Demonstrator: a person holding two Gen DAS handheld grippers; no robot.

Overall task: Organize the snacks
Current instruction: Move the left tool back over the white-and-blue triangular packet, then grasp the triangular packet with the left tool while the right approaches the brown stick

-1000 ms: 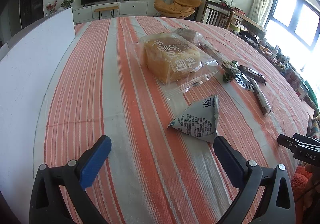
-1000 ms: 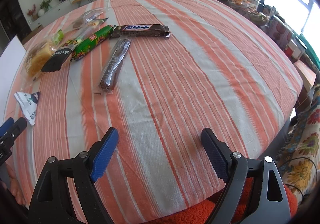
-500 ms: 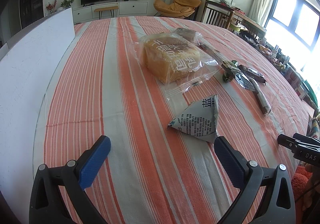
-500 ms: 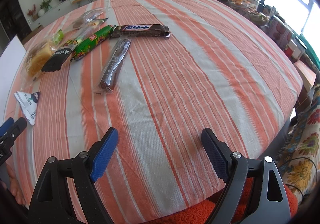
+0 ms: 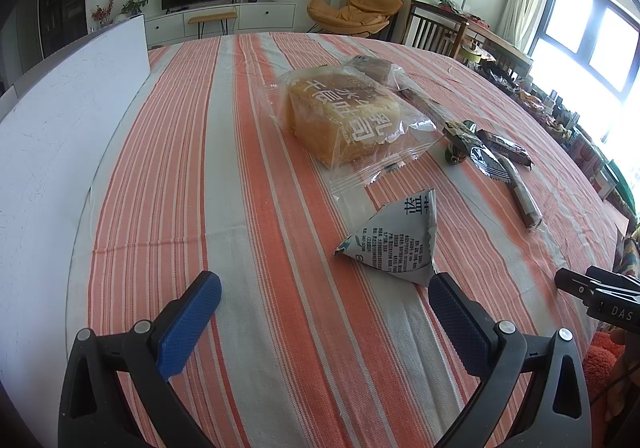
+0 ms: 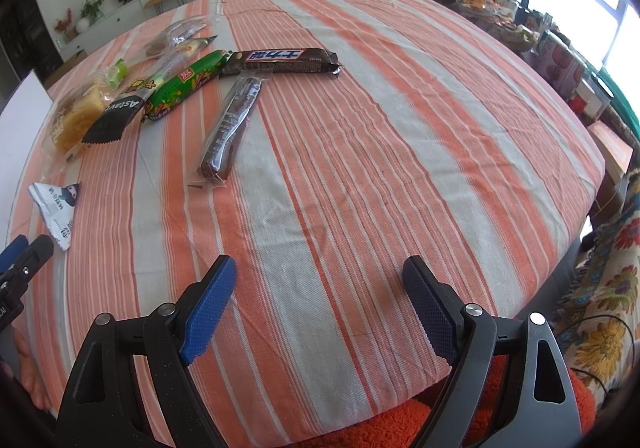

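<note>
While both tools hang above the orange-and-grey striped tablecloth (image 6: 360, 136), nothing is gripped. The left gripper (image 5: 324, 312) has its blue-padded jaws wide apart with only cloth between them; the right gripper (image 6: 320, 296) is likewise spread and empty.

Snack positions: the white triangular foil pouch with blue print (image 5: 394, 244) lies just ahead of the left tool's right-hand pad, apparently not touching it. Beyond it sits the clear-wrapped yellow sponge cake (image 5: 344, 120). Well ahead of the right tool lie the clear-wrapped dark chocolate stick (image 6: 230, 128), the long brown chocolate bar with blue lettering (image 6: 280, 62) and the green tube-shaped packet (image 6: 182, 86), the last two touching at their ends.

Judgement: the sorting appears barely begun. The pouch is the nearest pick. It is light and crinkly, so the left tool should centre over its puffed middle, straddle it across the narrow direction, and close gently; a pinch on the edge seam may let it slip.
</note>
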